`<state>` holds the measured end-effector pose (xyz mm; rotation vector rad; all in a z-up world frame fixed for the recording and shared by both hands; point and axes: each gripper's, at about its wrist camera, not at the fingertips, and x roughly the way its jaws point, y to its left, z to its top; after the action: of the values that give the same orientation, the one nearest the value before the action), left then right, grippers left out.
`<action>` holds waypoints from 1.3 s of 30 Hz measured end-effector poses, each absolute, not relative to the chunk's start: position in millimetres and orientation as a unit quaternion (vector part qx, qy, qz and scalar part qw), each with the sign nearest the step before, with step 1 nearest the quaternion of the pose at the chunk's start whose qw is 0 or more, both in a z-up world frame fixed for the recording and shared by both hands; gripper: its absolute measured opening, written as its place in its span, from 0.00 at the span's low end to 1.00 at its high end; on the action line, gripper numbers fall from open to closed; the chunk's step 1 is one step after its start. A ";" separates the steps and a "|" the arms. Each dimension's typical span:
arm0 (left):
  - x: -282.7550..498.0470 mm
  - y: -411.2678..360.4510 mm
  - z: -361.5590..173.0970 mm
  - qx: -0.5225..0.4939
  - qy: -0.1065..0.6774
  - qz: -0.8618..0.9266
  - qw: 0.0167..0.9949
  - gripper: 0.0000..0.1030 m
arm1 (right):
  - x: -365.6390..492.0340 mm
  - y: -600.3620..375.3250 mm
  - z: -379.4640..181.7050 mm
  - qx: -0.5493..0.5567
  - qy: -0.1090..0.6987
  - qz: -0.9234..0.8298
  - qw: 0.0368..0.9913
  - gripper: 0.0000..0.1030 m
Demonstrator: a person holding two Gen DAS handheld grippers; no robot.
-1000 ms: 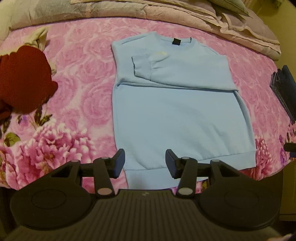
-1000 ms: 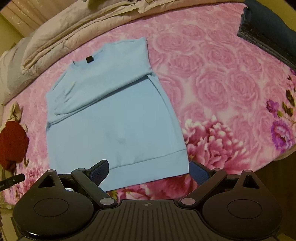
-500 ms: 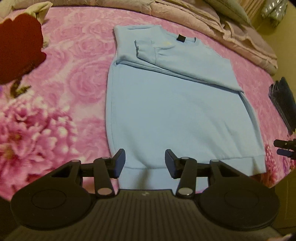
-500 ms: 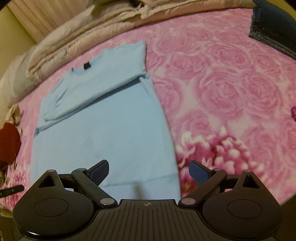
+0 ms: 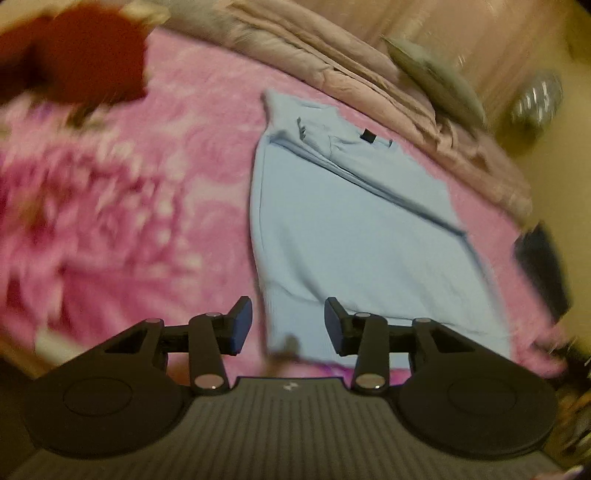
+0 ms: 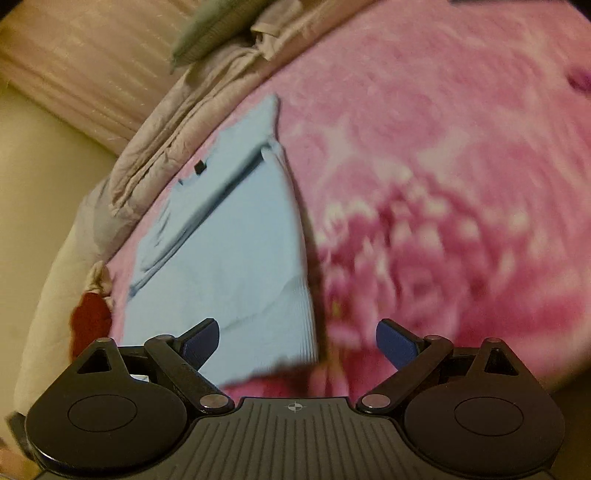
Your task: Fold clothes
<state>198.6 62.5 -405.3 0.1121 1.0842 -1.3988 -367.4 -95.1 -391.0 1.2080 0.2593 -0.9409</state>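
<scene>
Both grippers are hovering at the near hem of a partly folded sweatshirt.

The pale blue cotton sweatshirt [image 5: 354,236] is lying flat on the pink rose-print bedspread [image 5: 129,206], sleeves folded across the chest. The left gripper [image 5: 288,325] and right gripper [image 6: 297,341] are both spread wide, holding nothing — each straddling a near hem corner. Pinching both corners level should be keeping the fold square. A dark red garment [image 5: 85,62] is sitting far left, rumpled beige bedding [image 5: 332,62] beyond the collar — neither is obstructing.

Pink floral bedspread [image 5: 155,206]; crumpled beige quilt [image 5: 332,62] along far edge; grey pillow [image 6: 218,22] on quilt.
</scene>
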 end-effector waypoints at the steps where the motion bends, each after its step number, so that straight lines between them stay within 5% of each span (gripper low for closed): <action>1: 201.9 65.0 -407.0 0.035 0.478 -0.611 0.630 0.36 | -370.1 -91.2 -389.8 0.545 0.113 -0.420 0.717 0.92; 13: 241.5 8.5 -458.7 -0.036 0.545 -0.594 0.591 0.36 | -358.9 -151.0 -403.8 0.567 0.118 -0.396 0.713 0.92; 17: 256.4 -17.3 -469.0 -0.053 0.566 -0.605 0.557 0.36 | -354.8 -174.9 -415.4 0.580 0.107 -0.369 0.719 0.73; 31: 262.9 -5.1 -499.2 -0.111 0.620 -0.624 0.463 0.26 | -365.2 -157.4 -442.1 0.637 0.060 -0.279 0.717 0.63; 37: 261.2 -20.1 -502.3 -0.111 0.631 -0.617 0.457 0.11 | -358.0 -178.5 -448.5 0.653 0.072 -0.280 0.700 0.37; 39: 261.4 -19.6 -503.1 -0.102 0.635 -0.610 0.464 0.09 | -360.9 -178.3 -451.4 0.657 0.078 -0.288 0.692 0.11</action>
<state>261.4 -19.6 -503.1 -0.2500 1.5595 -1.4977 -360.9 -178.3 -451.4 1.4684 0.1742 -0.6428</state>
